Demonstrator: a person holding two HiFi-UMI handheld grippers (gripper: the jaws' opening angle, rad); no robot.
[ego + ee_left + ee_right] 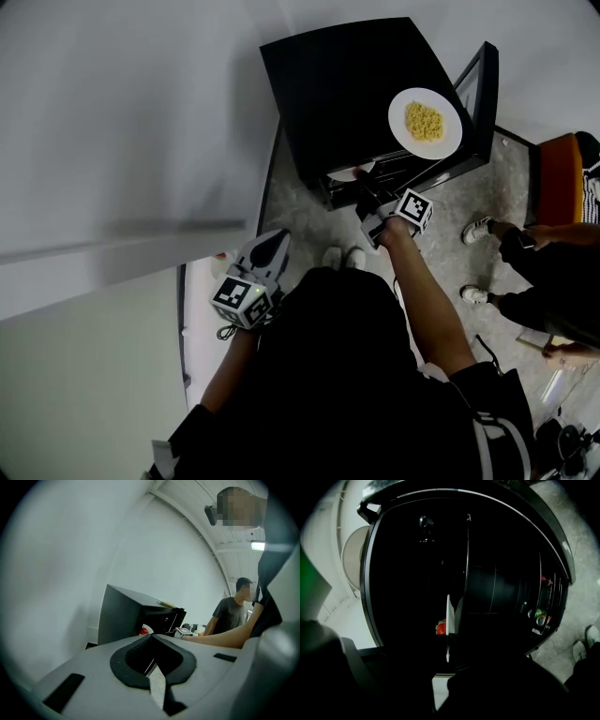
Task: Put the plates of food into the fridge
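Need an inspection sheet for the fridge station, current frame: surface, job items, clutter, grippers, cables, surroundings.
surface: black fridge on speckled floor, door open.
job's things: plate of yellow food on the fridge top; second plate with red food at the fridge opening.
clutter: cans or bottles on the door shelf.
grippers: right gripper shut on the second plate; left gripper shut, empty, away from the fridge.
cables: nothing seen.
surroundings: white wall; bystander; orange chair.

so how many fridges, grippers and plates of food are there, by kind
fridge: 1
grippers: 2, left gripper, right gripper
plates of food: 2, top plate on the fridge, held plate in the right gripper's jaws
total: 5
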